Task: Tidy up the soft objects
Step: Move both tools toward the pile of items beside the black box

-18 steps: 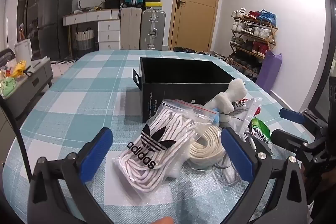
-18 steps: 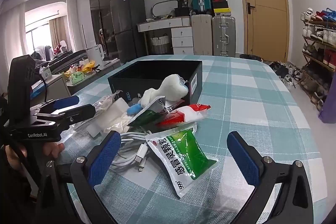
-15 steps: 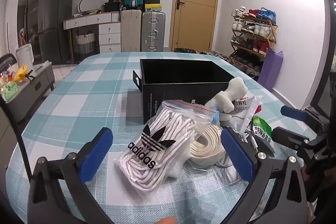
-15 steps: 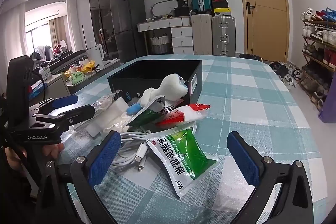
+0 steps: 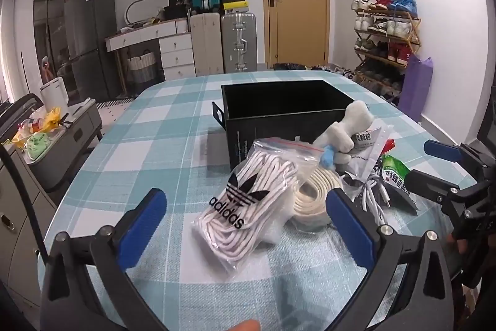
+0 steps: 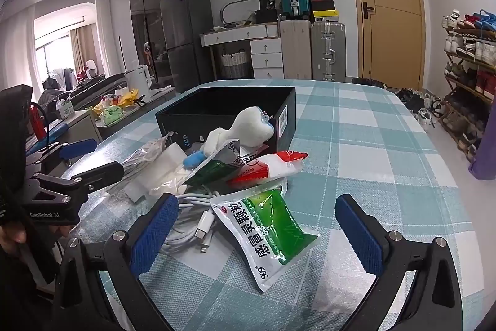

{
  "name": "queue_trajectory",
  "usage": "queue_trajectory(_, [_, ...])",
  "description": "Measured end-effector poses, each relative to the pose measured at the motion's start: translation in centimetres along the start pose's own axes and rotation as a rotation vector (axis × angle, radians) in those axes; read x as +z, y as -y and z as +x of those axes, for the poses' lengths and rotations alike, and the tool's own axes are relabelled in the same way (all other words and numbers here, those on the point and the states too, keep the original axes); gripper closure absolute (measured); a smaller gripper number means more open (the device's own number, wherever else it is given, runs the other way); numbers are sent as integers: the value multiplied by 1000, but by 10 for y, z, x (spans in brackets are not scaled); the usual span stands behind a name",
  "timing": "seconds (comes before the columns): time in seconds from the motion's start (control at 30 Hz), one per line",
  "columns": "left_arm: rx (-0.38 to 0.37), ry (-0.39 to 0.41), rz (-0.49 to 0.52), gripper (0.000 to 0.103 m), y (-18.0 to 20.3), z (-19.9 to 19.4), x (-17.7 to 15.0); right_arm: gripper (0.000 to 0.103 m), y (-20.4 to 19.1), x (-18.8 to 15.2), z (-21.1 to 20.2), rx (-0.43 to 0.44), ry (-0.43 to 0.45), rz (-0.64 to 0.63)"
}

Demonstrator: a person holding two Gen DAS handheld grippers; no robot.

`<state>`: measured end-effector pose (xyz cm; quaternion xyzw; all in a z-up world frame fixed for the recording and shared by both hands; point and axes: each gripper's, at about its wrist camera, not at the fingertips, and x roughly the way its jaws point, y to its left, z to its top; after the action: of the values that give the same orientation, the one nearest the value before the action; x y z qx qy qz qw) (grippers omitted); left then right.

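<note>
Clearly both the left gripper (image 5: pixel 246 221) and right gripper (image 6: pixel 257 230) gape empty near the "adidas" bag (image 5: pixel 248 200).

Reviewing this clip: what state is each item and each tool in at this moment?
Black box: open, empty as far as visible.
Bag of white laces: zip-sealed, lying flat.
Plush toy: leaning against the box.
Green sachet: sealed, flat on the tablecloth.
White cable: coiled, loose.
Left tool: open, holding nothing.
Right tool: open, holding nothing.
</note>
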<state>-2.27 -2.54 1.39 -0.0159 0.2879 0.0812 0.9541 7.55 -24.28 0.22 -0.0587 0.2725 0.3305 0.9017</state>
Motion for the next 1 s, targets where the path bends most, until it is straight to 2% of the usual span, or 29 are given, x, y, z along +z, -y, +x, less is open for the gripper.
queue_trajectory(0.33, [40,-47,-5,0,-7,1,0,0,0,-1,1,-4,-3,-1])
queue_trajectory(1.0, [34,-82,-18,0,-14,4,-5,0,0,-2,1,-7,-6,-4])
